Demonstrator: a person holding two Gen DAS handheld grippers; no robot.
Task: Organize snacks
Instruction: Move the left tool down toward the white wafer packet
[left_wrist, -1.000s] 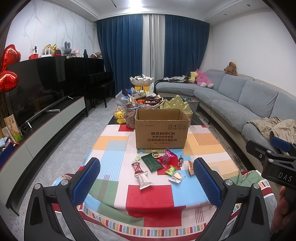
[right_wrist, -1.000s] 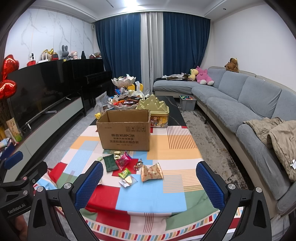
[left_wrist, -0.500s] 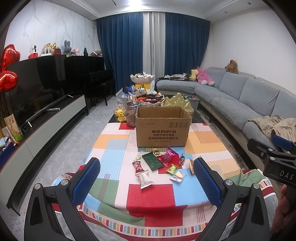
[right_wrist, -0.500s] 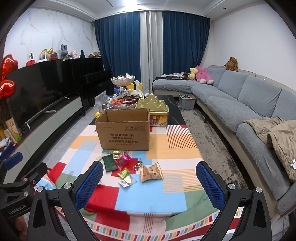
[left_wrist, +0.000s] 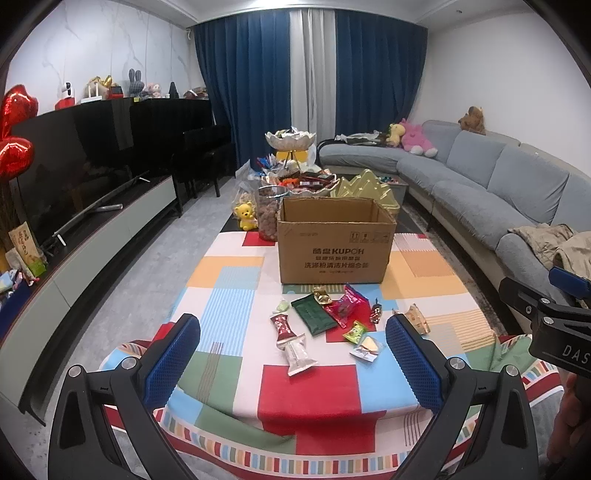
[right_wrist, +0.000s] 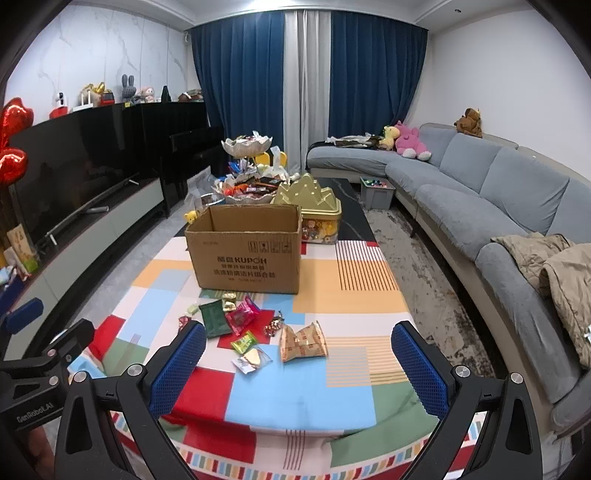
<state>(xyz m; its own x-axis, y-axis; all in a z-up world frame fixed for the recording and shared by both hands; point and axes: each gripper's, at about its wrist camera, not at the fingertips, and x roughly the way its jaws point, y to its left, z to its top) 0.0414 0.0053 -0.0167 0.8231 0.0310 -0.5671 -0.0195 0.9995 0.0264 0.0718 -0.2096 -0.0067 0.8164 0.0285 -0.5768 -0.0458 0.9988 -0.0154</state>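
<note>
Both grippers hover released over the near edge of a low table draped in a colour-block tablecloth (left_wrist: 310, 387), holding nothing. Seen from its own camera, the left gripper (left_wrist: 293, 360) has its blue-padded jaws spread wide, framing a scatter of snack packets; the right gripper (right_wrist: 299, 365) is spread just as wide in its own view and also shows at the right edge of the left view, well apart from the snacks.

Farther back on the cloth stands an open cardboard box (left_wrist: 334, 242) printed KUPOH, its flaps up. Just in front of it lie a dark green flat packet (left_wrist: 314, 314), a pink wrapped candy pack (left_wrist: 345, 304) touching the green one, and a small gold-wrapped sweet (left_wrist: 320, 295) near the box's base. Closer to the grippers lie a red-and-white candy bar (left_wrist: 282, 325), a white wrapped bar (left_wrist: 299, 353) touching its end, a small lime-green sachet (left_wrist: 354, 330) and a clear packet with a pale wedge inside (left_wrist: 366, 347). A gold patterned pouch (right_wrist: 302, 341) stands tilted to their right, clearest in the right view; its contents cannot be made out.

Behind the box, a gold tin with a peaked lid (right_wrist: 314, 206), a jar of brown snacks (left_wrist: 269, 216) and a tiered dish of sweets (left_wrist: 291, 151) crowd the table's far end. A grey sectional sofa (right_wrist: 480, 192) runs along the right wall.
</note>
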